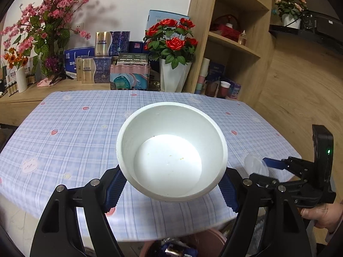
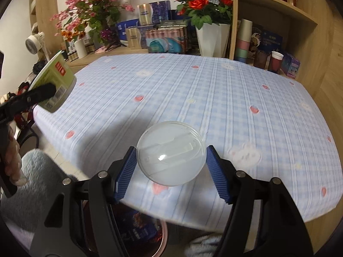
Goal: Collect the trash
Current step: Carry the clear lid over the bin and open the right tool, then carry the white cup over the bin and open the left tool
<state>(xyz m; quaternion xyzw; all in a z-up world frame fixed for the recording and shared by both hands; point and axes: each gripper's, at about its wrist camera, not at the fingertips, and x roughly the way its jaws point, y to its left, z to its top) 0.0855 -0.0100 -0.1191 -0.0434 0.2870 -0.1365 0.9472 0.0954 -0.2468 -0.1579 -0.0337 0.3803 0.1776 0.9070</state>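
My left gripper [image 1: 171,184] is shut on a white disposable bowl [image 1: 171,152], empty but for a few crumbs, held above the near edge of the table. The bowl's green printed outside shows in the right wrist view [image 2: 55,81]. My right gripper [image 2: 171,169] is shut on a clear round plastic lid [image 2: 171,153], held above the table's near edge; the lid also shows in the left wrist view [image 1: 256,163]. A pink trash bin [image 2: 150,233] with wrappers inside stands on the floor below both grippers, also in the left wrist view [image 1: 182,244].
The table has a blue checked cloth [image 2: 214,90]. Behind it stand a white vase of red roses [image 1: 173,53], boxes, pink blossoms [image 1: 49,17] and a wooden shelf [image 1: 231,42] with cups. A grey fluffy rug [image 2: 40,171] lies on the floor at left.
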